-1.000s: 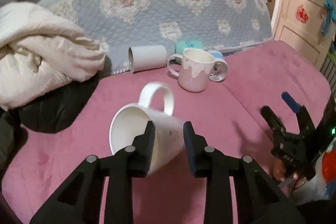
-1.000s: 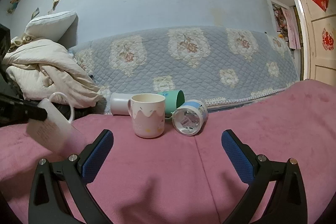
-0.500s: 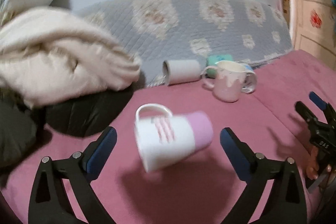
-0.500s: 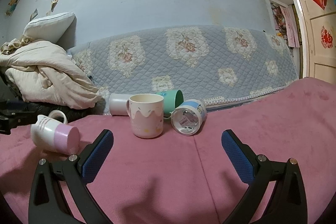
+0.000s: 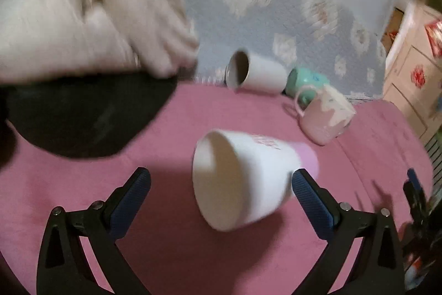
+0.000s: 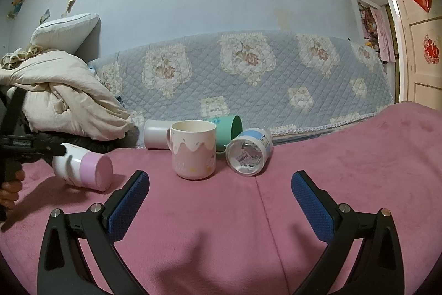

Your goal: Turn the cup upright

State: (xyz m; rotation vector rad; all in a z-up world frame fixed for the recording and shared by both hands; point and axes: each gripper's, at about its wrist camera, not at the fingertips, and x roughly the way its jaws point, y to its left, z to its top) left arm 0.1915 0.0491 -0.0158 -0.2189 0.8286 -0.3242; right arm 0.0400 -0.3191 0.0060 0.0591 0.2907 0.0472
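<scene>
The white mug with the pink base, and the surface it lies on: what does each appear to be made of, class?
White mug: probably glazed ceramic, judging by its thick rim and smooth, faintly glossy wall, though plastic can't be ruled out. Pink surface: a soft plush or velvety fabric, matte, with shading marks in the nap and a seam line.

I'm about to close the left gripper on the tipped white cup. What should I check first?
1. Left gripper open: ok, jaws spread wide.
2. White cup between the fingers: ok, though it sits nearer the right-hand finger.
3. Cup upright: not ok. It lies on its side on the pink cover, mouth toward the left wrist camera.
4. Handle position: cannot tell, as it is not clearly visible in either view.
5. Right gripper out of the way: ok. It is open and apart from the cup.
6. Pink mug clear: ok. It stands upright, apart from the cup.
</scene>
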